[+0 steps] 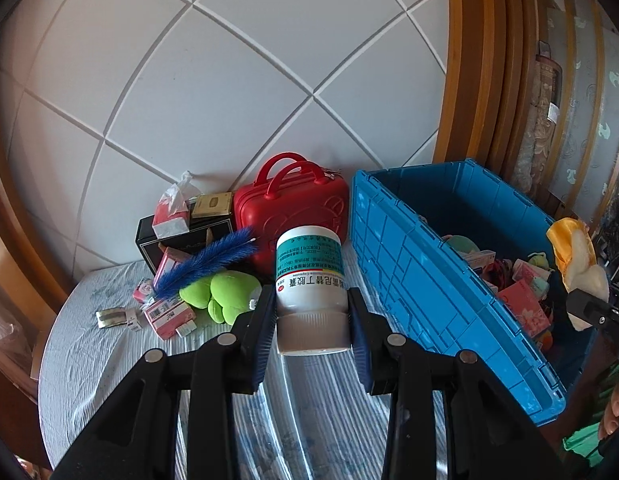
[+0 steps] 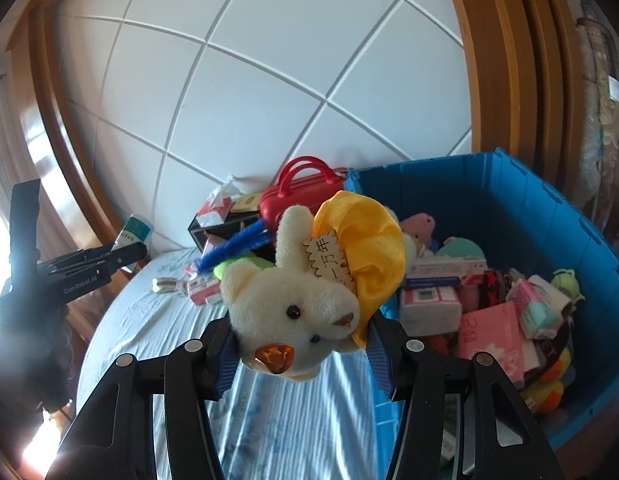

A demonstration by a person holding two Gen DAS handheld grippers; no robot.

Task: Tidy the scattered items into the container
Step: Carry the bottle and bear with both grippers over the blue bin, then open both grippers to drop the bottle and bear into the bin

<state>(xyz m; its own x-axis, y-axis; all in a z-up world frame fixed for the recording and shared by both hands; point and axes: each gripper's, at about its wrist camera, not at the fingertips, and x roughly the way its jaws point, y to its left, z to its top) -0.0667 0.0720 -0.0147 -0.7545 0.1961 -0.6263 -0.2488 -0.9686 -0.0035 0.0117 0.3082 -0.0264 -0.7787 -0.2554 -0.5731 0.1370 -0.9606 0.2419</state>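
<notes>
My left gripper (image 1: 311,320) is shut on a white medicine bottle (image 1: 309,276) with a green label, held above the striped tablecloth, left of the blue crate (image 1: 421,280). My right gripper (image 2: 299,344) is shut on a cream plush bear (image 2: 293,308) with a yellow satin bow, held near the crate's left wall (image 2: 389,400). The bear also shows in the left wrist view (image 1: 581,268), over the crate. The crate holds several boxes and plush toys (image 2: 489,320). The left gripper with the bottle (image 2: 133,232) shows at far left in the right wrist view.
On the table behind lie a green plush (image 1: 221,292), a blue feather brush (image 1: 209,260), pink boxes (image 1: 169,316), a red mini suitcase (image 1: 293,208), a black box (image 1: 181,240) with a tissue pack, and a small metallic item (image 1: 113,316). A tiled wall and wooden frame stand behind.
</notes>
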